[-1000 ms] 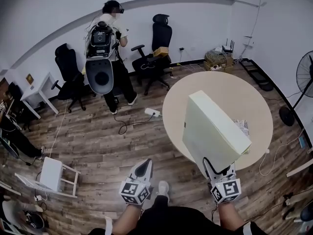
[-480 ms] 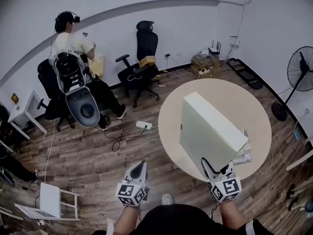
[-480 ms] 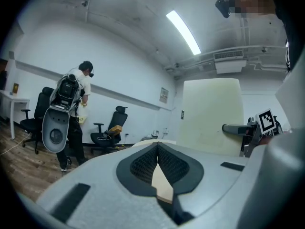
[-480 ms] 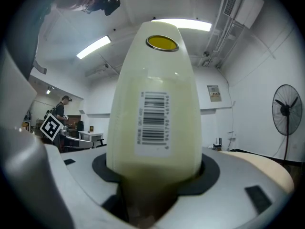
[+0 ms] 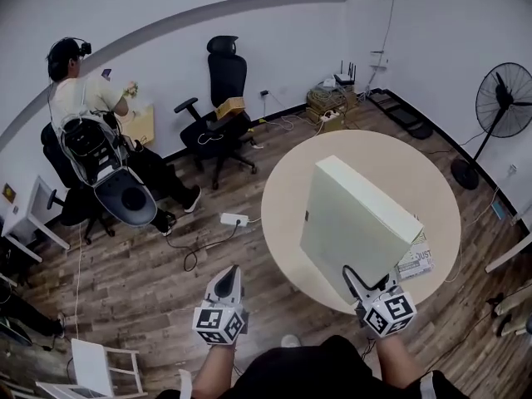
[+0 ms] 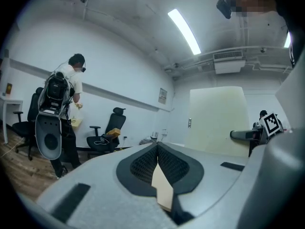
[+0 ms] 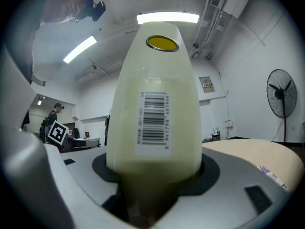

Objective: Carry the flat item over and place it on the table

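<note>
The flat item is a pale cream box [image 5: 357, 219] with a barcode label and a round yellow sticker [image 7: 162, 42]. It stands on edge, tilted, over the near side of the round beige table [image 5: 420, 169]. My right gripper [image 5: 366, 285] is shut on its lower edge, and the box [image 7: 159, 104] fills the space between the jaws of the right gripper [image 7: 159, 173]. My left gripper [image 5: 224, 288] hangs over the wooden floor left of the table, shut and holding nothing. In the left gripper view its pads [image 6: 143, 163] meet at the tips, and the box [image 6: 217, 120] rises at the right.
A printed booklet [image 5: 416, 260] lies at the table's near right edge. A standing fan [image 5: 507, 98] is at the right. A black office chair [image 5: 220, 98] and a person wearing a backpack rig [image 5: 87, 148] are by the back wall. A power strip [image 5: 233, 219] and cable lie on the floor.
The person with the backpack rig has moved from the middle of the back wall to the far left. The table sits nearer and more under the box, and both grippers keep their hold.
</note>
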`<state>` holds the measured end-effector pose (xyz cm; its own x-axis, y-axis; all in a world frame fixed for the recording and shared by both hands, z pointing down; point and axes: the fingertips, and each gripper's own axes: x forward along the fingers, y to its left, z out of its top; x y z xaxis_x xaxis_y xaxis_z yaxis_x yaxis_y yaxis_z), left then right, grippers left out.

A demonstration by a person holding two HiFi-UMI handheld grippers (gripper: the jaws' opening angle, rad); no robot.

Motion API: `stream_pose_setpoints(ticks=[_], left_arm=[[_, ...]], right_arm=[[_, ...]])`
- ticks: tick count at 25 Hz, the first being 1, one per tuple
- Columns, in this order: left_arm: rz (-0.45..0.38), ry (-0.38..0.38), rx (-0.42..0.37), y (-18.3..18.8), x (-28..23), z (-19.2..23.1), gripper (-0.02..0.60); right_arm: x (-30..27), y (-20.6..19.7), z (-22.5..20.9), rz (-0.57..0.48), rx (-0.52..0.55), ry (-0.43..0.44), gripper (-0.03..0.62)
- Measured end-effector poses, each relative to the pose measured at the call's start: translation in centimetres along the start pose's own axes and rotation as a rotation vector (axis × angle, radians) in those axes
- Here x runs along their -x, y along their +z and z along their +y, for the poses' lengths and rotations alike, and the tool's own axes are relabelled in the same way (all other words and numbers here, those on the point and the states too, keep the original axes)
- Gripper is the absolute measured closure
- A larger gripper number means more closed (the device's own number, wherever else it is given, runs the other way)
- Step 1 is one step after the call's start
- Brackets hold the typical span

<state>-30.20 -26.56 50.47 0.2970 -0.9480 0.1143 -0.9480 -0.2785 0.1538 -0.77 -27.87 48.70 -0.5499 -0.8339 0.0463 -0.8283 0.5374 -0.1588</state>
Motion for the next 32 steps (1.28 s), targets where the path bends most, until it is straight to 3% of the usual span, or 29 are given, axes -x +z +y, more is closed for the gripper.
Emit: stream_pose_setpoints(ticks=[7, 13, 20, 23, 26, 32], left_arm=[[0.023, -0.021, -0.010, -0.1, -3.1, -1.1, 0.577], [0.033, 0.031, 0.008, -1.0, -4.3, -0.5, 0.577], [0.083, 0.014, 0.016, -2.8, -6.7, -1.5, 0.577], [0.093, -0.004, -0.006, -2.7, -7.7, -2.8, 0.577], [0.088, -0.020, -0.024, -2.2, -8.5, -3.8, 0.577], [0.100, -0.034, -0.031, -2.4, -9.7, -5.2, 0.577]], right_arm=[[-1.8, -1.9, -2.8, 0.084, -0.189, 0.099, 0.313], [-2.7, -5.8, -5.9, 0.187, -0.440, 0.192, 0.315], [-5.0, -11.1, -8.7, 0.299, -0.834, 0.309, 0.315], [-5.3, -14.0, -10.5, 0.384, -0.915, 0.288, 0.315], [-6.1, -16.0, -10.5, 0.407, -1.062, 0.325, 0.316], [-6.4, -20.3, -11.4, 0.559, -1.138, 0.324, 0.315]])
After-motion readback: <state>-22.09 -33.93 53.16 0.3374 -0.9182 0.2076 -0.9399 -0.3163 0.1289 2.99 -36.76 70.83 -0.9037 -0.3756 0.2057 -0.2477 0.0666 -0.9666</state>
